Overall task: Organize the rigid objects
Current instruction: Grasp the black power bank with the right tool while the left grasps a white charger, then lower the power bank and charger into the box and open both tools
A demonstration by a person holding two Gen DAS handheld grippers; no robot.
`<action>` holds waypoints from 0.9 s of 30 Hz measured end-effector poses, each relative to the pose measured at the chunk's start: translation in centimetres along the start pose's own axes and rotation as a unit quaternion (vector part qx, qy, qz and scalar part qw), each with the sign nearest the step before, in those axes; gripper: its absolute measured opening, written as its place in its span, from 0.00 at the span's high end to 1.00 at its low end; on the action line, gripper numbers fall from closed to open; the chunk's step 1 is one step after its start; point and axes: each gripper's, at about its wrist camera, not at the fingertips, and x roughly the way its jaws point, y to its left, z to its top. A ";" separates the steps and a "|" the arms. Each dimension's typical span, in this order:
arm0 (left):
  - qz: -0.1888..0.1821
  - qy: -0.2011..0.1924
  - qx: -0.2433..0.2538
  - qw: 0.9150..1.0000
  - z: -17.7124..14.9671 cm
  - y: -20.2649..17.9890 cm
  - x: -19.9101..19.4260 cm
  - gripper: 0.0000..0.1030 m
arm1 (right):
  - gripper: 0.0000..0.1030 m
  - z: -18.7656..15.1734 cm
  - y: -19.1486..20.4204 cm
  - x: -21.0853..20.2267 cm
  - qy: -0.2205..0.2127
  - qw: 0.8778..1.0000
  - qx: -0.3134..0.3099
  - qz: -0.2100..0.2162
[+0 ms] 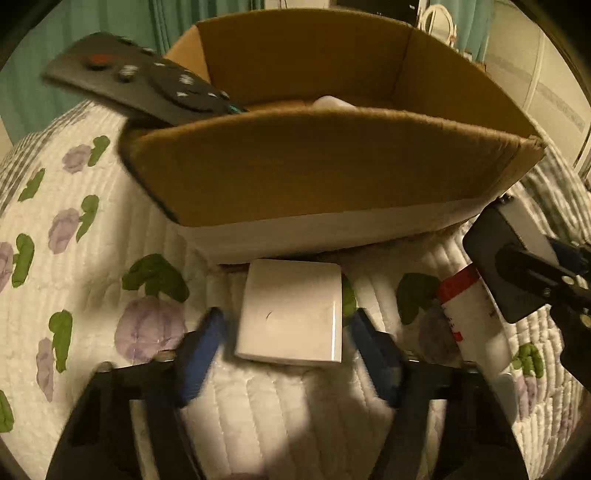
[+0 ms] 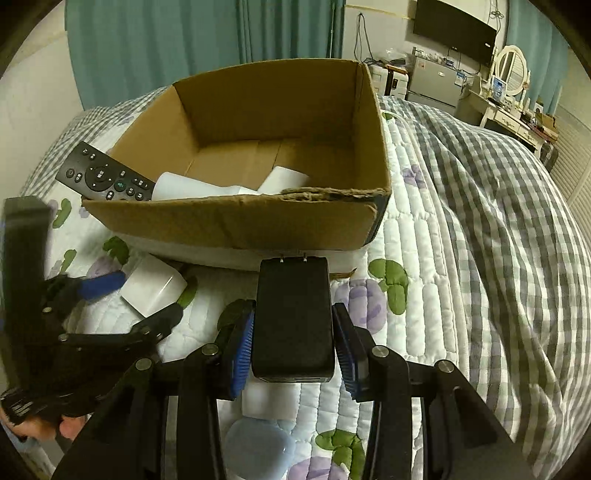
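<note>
Blue-padded fingers of the right gripper (image 2: 293, 347) are clenched on a black power adapter (image 2: 293, 317), its two metal prongs pointing forward toward the box, and the adapter is lifted clear of the floral quilt (image 2: 424, 258). Just under it on the quilt lie a pale blue rounded object (image 2: 258, 448) and a small white block (image 2: 264, 400). Off to that side, the left gripper (image 1: 286, 332) stands spread wide, its blue fingers (image 1: 201, 350) on either side of a white square box (image 1: 291, 312) without touching it; the box lies flat on the quilt right in front of the cardboard box (image 1: 314, 166). Beside it, to the right, a white bottle with a red cap (image 1: 474, 317) lies on its side. The open cardboard box sits on the bed with two white items (image 2: 221, 186) on its floor, and a black remote control (image 2: 105, 177) leans over its left corner, half in and half out. Beyond the quilt spreads a grey checked blanket (image 2: 498, 206), with teal curtains (image 2: 184, 44), a wall-mounted television (image 2: 454, 31) and a dressing table (image 2: 513, 107) farther back.
</note>
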 end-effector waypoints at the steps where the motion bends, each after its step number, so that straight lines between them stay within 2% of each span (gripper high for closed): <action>1: -0.001 -0.001 0.002 1.000 0.1 -0.1 -0.1 0.49 | 0.62 -0.1 0.1 0.1 -0.001 1.000 -0.001 0.001; 7: 0.003 0.008 -0.007 1.000 -0.2 -0.4 -1.3 0.50 | 0.62 -0.8 -0.3 -0.3 0.002 1.000 0.003 0.012; 15: -0.016 0.010 0.003 1.000 -1.8 -1.8 -5.2 0.50 | 0.62 -1.5 -1.5 -3.0 -0.014 1.000 0.008 0.016; 23: -0.046 -0.031 0.025 0.998 -1.3 -3.4 -11.5 0.50 | 0.62 -0.7 -1.9 -7.0 -0.048 0.999 0.009 0.017; 27: -0.051 -0.069 0.038 0.996 1.3 -3.5 -14.0 0.50 | 0.62 0.9 -1.8 -9.0 -0.072 0.997 0.000 0.017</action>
